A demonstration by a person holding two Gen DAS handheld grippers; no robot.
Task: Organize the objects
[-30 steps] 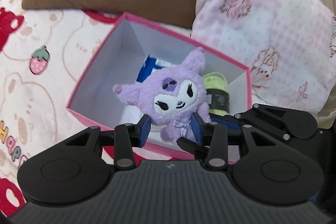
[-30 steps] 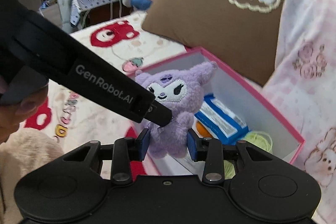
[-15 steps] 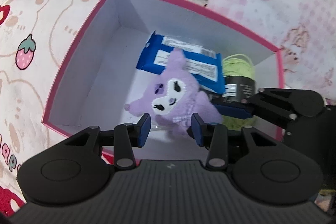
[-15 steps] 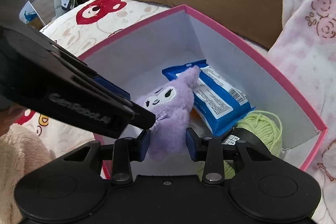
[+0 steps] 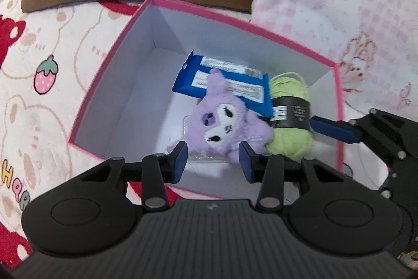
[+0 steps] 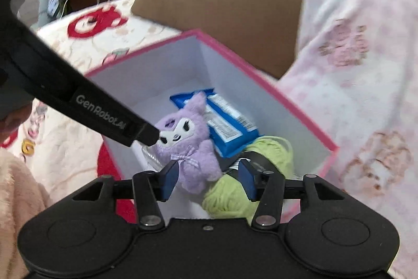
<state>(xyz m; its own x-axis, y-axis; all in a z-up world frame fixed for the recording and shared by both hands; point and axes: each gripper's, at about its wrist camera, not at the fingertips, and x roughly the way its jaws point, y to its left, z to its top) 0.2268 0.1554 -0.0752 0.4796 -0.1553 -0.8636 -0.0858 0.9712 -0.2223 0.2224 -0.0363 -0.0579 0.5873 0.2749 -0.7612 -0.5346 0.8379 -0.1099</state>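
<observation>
Plush (image 5: 224,122) dropped into box (image 5: 109,75) | both tongs (image 5: 213,162) (image 6: 210,178) parted, empty | "GenRobot.AI"

Soft even daylight, bright white walls inside the pink box (image 5: 115,62), faint shadow below its near rim, motion blur around it, strong fisheye bending toward the edges

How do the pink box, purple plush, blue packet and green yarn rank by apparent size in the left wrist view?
1. pink box
2. purple plush and green yarn: alike, unranked
3. blue packet, partly covered, so unsure
</observation>
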